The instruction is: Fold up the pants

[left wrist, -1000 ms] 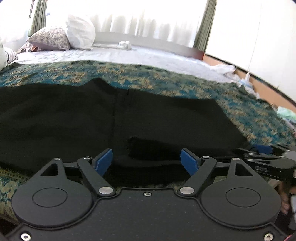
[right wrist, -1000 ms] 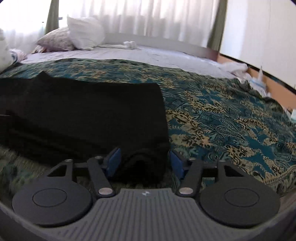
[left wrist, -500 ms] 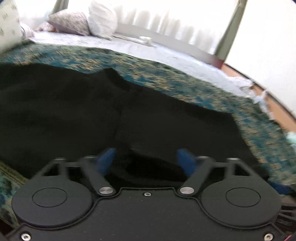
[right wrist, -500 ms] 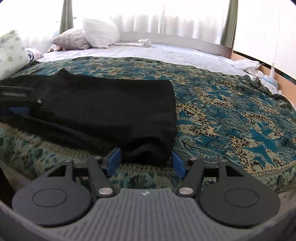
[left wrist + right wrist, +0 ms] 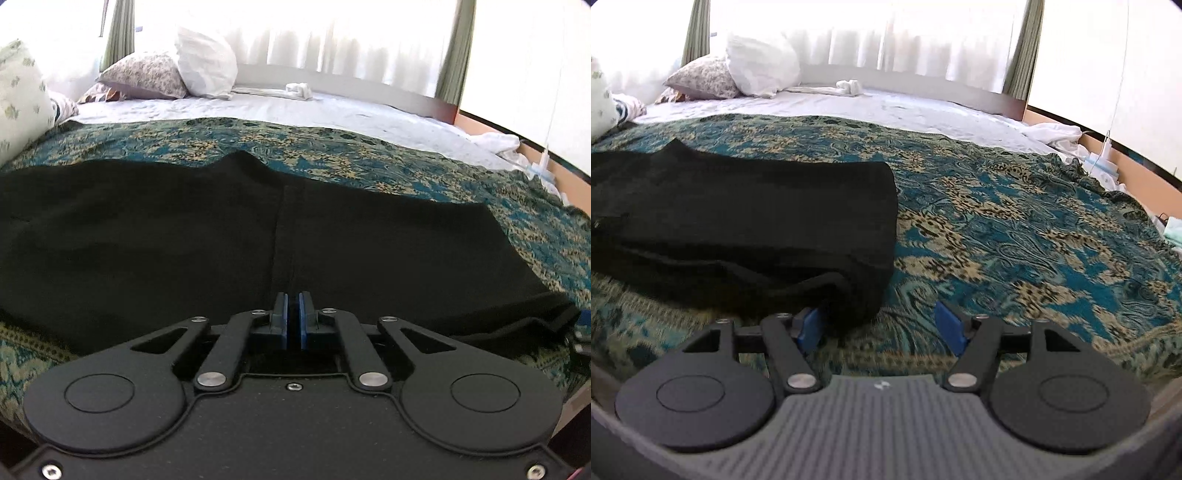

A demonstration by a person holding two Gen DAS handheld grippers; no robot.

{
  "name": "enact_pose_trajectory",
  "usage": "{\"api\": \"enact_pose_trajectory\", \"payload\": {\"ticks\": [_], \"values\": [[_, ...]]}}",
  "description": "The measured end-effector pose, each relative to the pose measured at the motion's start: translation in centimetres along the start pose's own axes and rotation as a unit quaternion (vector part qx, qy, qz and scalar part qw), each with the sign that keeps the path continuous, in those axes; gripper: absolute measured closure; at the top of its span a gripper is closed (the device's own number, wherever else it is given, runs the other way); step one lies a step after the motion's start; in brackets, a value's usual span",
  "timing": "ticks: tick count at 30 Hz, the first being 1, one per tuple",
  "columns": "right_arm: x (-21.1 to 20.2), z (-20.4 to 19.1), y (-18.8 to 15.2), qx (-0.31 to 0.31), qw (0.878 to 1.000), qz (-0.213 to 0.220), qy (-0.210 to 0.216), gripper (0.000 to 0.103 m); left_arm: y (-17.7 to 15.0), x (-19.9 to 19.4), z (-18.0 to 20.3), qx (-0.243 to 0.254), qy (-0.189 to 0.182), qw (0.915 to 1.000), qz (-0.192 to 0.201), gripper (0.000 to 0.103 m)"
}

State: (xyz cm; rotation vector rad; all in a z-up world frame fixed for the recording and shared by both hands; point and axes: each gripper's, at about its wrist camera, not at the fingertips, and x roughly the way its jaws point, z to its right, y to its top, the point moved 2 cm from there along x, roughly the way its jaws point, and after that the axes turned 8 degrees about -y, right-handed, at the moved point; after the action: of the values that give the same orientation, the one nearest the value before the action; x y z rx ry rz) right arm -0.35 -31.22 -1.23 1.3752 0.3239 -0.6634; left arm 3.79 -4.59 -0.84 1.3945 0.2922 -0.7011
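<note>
Black pants (image 5: 221, 243) lie spread across a teal and gold patterned bedspread (image 5: 332, 151). My left gripper (image 5: 292, 317) is shut at the near edge of the pants, its blue pads pressed together on the black fabric along the centre seam. In the right wrist view the pants (image 5: 746, 206) lie to the left, their right end folded over. My right gripper (image 5: 882, 325) is open, its left pad (image 5: 809, 328) touching the near right corner of the pants, the other pad over the bedspread (image 5: 1015, 229).
Pillows (image 5: 207, 62) and a white sheet (image 5: 295, 110) lie at the far side of the bed. A small white cloth roll (image 5: 849, 86) rests near the headboard. White cloth and clutter (image 5: 1060, 134) sit at the bed's right edge, by the wall.
My left gripper has closed from open onto the near edge of the pants. My right gripper has drawn back slightly, staying open at the pants' right corner.
</note>
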Motion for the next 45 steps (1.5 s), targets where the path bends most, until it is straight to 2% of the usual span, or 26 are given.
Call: {"api": "enact_pose_trajectory", "payload": {"ticks": [1, 5, 7, 10, 16, 19, 24, 26, 30, 32, 35, 38, 40, 45], "values": [[0.4, 0.0, 0.1, 0.006, 1.000, 0.000, 0.003, 0.027, -0.1, 0.0, 0.0, 0.000, -0.001, 1.0000, 0.000, 0.096], [0.4, 0.0, 0.0, 0.012, 1.000, 0.005, 0.019, 0.045, -0.2, -0.1, -0.1, 0.002, -0.006, 1.0000, -0.002, 0.096], [-0.2, -0.2, -0.1, -0.012, 1.000, 0.016, 0.002, 0.047, -0.2, -0.1, -0.2, 0.004, -0.009, 1.0000, -0.001, 0.096], [-0.2, -0.4, -1.1, -0.047, 0.998, 0.014, -0.024, 0.047, -0.3, 0.0, -0.3, 0.007, -0.012, 0.9999, 0.000, 0.095], [-0.8, -0.6, -0.9, -0.050, 0.998, 0.008, -0.035, 0.047, -0.5, -0.2, -0.7, 0.008, -0.020, 0.9998, 0.004, 0.093], [-1.7, -0.5, -0.6, -0.052, 0.998, 0.005, -0.034, 0.038, -0.6, -0.4, -1.2, 0.001, -0.029, 0.9996, 0.005, 0.092], [-3.6, -0.2, 0.2, -0.031, 0.999, 0.012, -0.021, 0.033, -0.8, -0.8, -1.9, -0.001, -0.045, 0.9989, 0.008, 0.090], [-4.3, -0.3, 0.8, -0.022, 0.999, 0.022, -0.013, 0.030, -0.8, -0.9, -2.1, 0.001, -0.048, 0.9988, 0.006, 0.082], [-5.1, -1.3, 2.8, 0.002, 0.999, 0.039, 0.015, 0.021, -0.7, -1.4, -2.7, -0.010, -0.065, 0.9979, 0.000, 0.078], [-4.7, -2.3, 4.4, 0.025, 0.998, 0.039, 0.047, 0.018, -0.7, -1.8, -2.8, -0.018, -0.072, 0.9972, -0.003, 0.070], [-2.9, -4.6, 7.3, 0.060, 0.991, 0.028, 0.120, 0.015, -0.8, -2.4, -2.8, -0.029, -0.091, 0.9954, -0.005, 0.058], [0.3, -8.0, 10.3, 0.058, 0.984, 0.001, 0.170, 0.015, -0.9, -2.1, -2.7, -0.040, -0.110, 0.9931, -0.009, 0.051], [2.9, -10.6, 12.3, 0.047, 0.980, -0.033, 0.193, 0.015, -1.0, -1.8, -2.7, -0.051, -0.114, 0.9922, -0.006, 0.051], [8.3, -17.2, 15.4, 0.015, 0.972, -0.110, 0.209, 0.015, -1.1, -1.3, -2.9, -0.077, -0.122, 0.9896, 0.002, 0.057]]}}
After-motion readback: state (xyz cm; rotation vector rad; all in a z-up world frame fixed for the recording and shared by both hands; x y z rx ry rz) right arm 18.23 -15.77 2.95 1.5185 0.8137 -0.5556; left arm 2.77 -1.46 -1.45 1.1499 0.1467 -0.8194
